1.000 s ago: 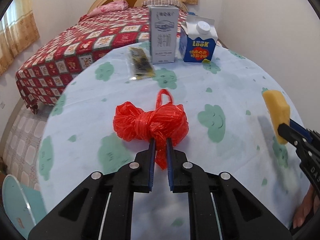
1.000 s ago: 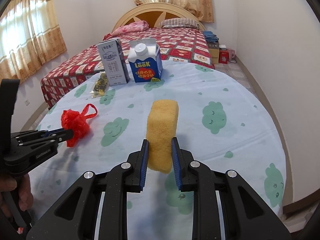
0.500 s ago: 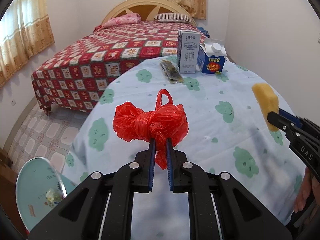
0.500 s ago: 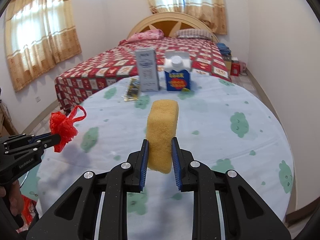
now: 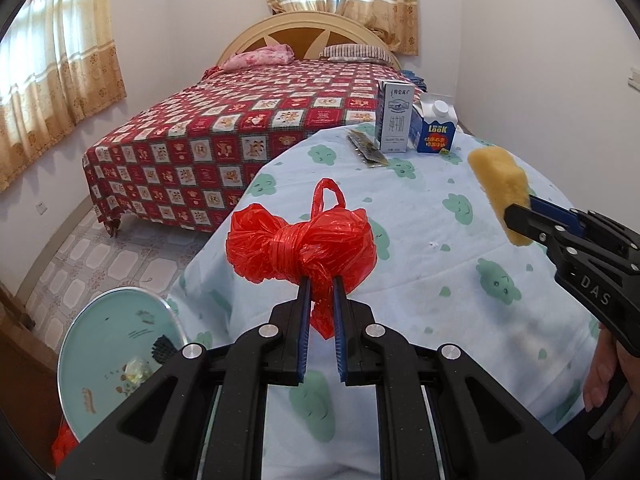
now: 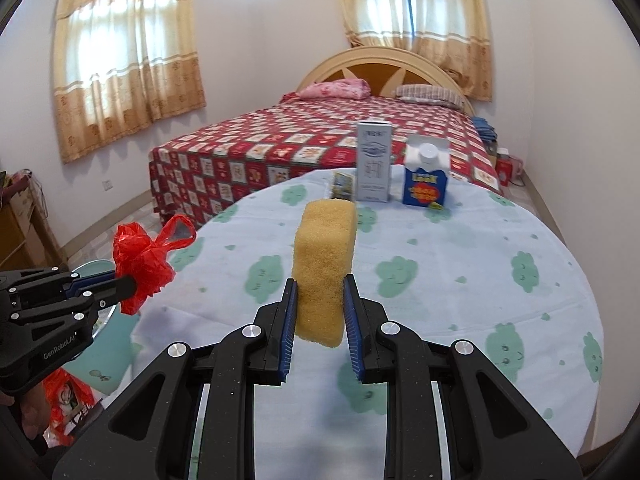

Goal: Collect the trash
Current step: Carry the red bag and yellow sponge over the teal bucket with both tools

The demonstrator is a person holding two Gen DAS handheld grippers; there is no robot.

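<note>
Pinching a crinkly, knotted red plastic bag point(image 5: 301, 249) above the table's point(image 5: 440, 280) edge, the left gripper point(image 5: 320, 298) stays clamped — the right gripper point(image 6: 320, 300) squeezes a porous yellow sponge block point(image 6: 324, 264).

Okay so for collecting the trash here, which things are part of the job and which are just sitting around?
Part of the job:
- red plastic bag, held in the left gripper
- yellow sponge, held in the right gripper
- teal bin on the floor beside the table
- milk carton, blue carton and wrapper, likely trash

Just around:
- bed
- curtains
</note>
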